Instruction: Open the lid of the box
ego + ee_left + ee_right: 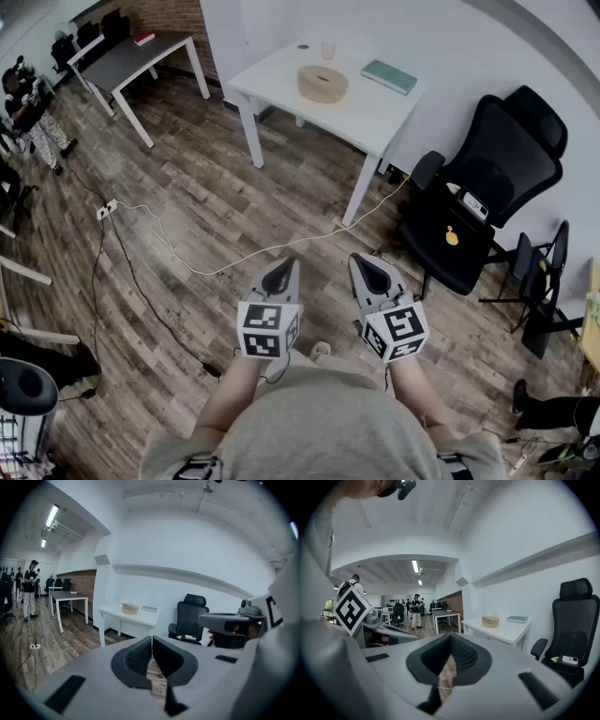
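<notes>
Task not begun. Box (322,83) sat closed, lid on, on white counter (373,117) at 12 o'clock, well apart from me. I held left gripper (278,277) and right gripper (374,274) low, jaws pressed together, empty. Approach and lid lift left.

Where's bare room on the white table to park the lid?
Bare: the white table near its front corner, in front of the box and book; also its left end beside the box. Crowded: back edge, with the cup and book.
</notes>
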The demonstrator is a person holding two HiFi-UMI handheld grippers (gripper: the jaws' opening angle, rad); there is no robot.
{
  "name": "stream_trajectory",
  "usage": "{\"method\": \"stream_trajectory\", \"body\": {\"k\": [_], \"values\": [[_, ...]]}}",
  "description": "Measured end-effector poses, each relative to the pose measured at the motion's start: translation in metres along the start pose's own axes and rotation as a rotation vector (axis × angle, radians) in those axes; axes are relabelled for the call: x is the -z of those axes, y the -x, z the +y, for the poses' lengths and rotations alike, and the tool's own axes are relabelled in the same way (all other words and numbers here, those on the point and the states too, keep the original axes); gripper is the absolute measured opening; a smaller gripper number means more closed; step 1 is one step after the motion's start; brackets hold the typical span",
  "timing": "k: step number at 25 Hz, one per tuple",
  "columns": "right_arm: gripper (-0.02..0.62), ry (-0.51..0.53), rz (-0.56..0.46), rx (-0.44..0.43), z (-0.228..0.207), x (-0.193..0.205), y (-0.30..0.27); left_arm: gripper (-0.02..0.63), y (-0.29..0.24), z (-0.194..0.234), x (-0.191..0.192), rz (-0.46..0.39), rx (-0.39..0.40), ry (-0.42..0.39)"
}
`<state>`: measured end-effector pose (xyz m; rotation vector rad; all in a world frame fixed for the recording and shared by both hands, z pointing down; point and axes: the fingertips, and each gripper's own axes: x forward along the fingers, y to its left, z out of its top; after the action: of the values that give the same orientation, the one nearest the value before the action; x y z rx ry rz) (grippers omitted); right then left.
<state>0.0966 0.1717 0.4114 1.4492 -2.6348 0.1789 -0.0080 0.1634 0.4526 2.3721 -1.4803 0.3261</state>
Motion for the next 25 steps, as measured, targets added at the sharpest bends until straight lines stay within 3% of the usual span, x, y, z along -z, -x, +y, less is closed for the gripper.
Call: {"method": "stream_trajectory", "body": {"k": [10,25], "values": [[-0.002,0.009,-0.006,-0.003,0.036,0.003,0.044,0.009,0.039,-0.023,0.012,-0.016,0.001,-0.002],[0.002,0.014,-0.028,-0.052,0.03,-0.001,0.034,0.009,0.03,-0.037,0.0,-0.049,0.001,-0.016]]}}
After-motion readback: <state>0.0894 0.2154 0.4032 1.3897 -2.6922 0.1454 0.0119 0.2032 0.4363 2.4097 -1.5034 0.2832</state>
